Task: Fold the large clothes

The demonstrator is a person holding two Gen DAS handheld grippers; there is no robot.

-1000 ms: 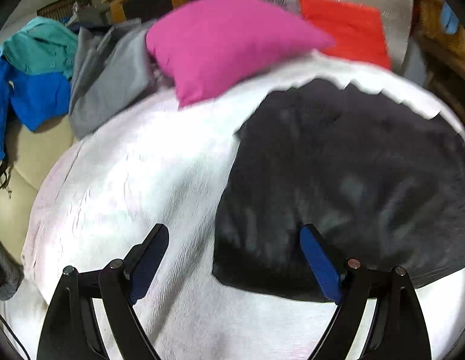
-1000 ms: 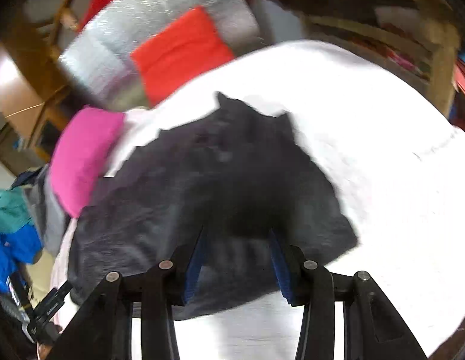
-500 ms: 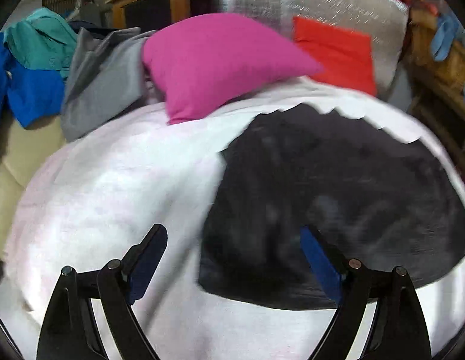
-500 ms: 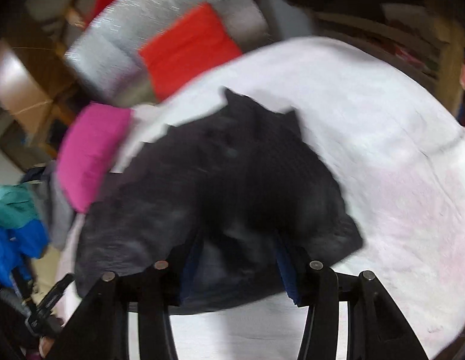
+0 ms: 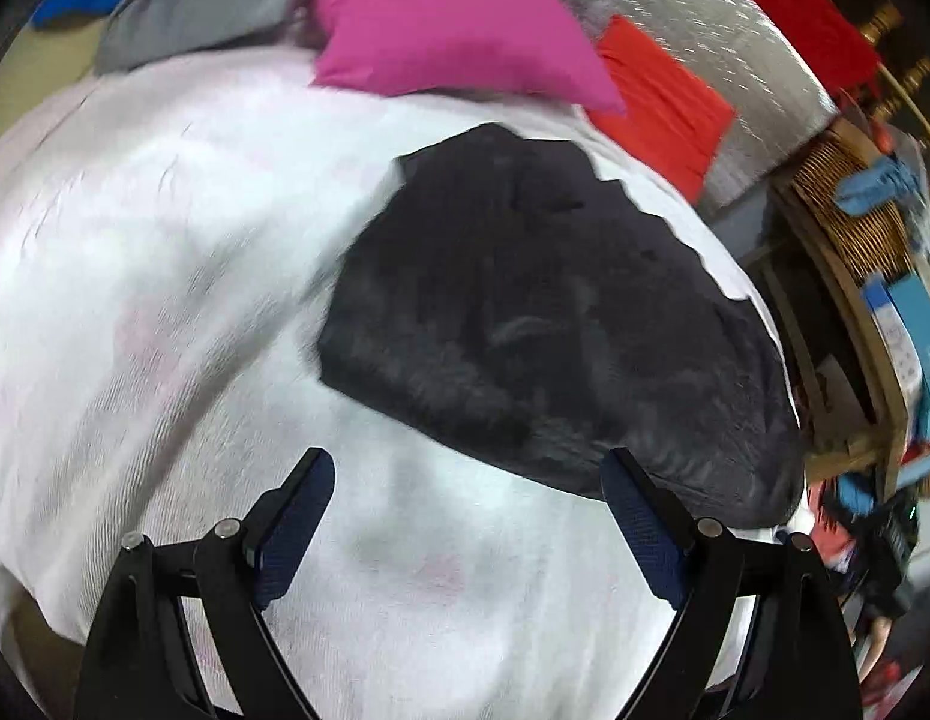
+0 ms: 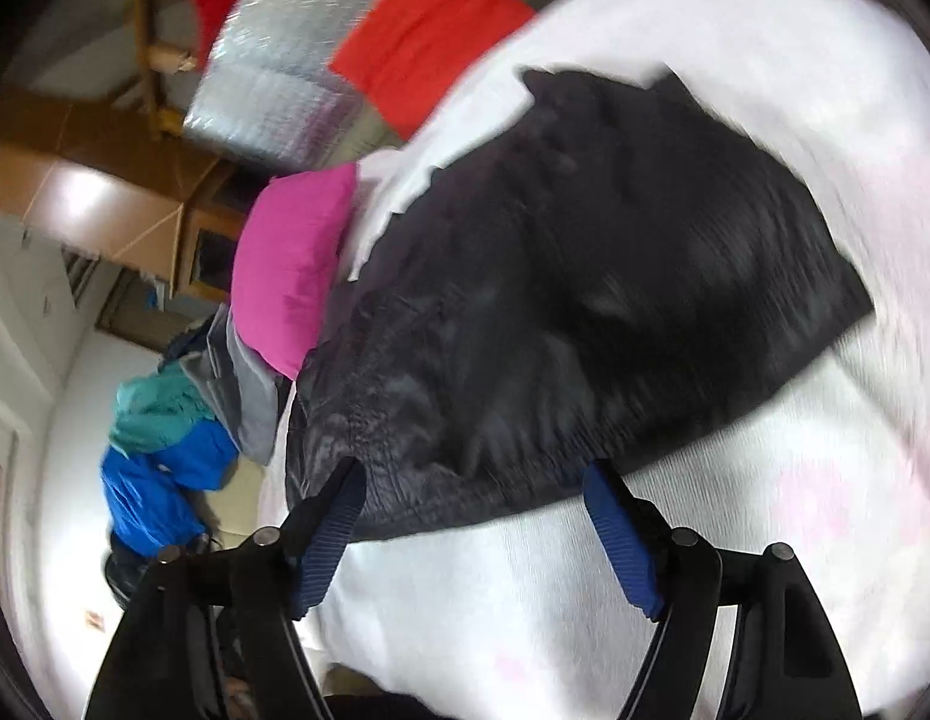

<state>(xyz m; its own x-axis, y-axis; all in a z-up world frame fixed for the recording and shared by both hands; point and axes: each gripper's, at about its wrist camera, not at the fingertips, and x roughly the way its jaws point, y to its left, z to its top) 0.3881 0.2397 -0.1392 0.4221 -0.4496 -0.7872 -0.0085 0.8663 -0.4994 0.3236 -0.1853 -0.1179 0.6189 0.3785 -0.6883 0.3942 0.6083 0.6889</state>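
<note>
Black, one folded garment [image 5: 543, 324] lies on the white bed sheet [image 5: 165, 300] beside one pink pillow [image 5: 447, 18]. Left tongs [image 5: 465, 504] gape empty; right tongs [image 6: 474, 510] are opening, gripping nothing.

The right gripper [image 6: 474, 489], its jaws opening, hung over the near hem of a folded black fleece garment [image 6: 585, 276] lying on a white woven bedsheet [image 6: 735, 570], a magenta cushion [image 6: 291, 264] beyond its left edge.
</note>
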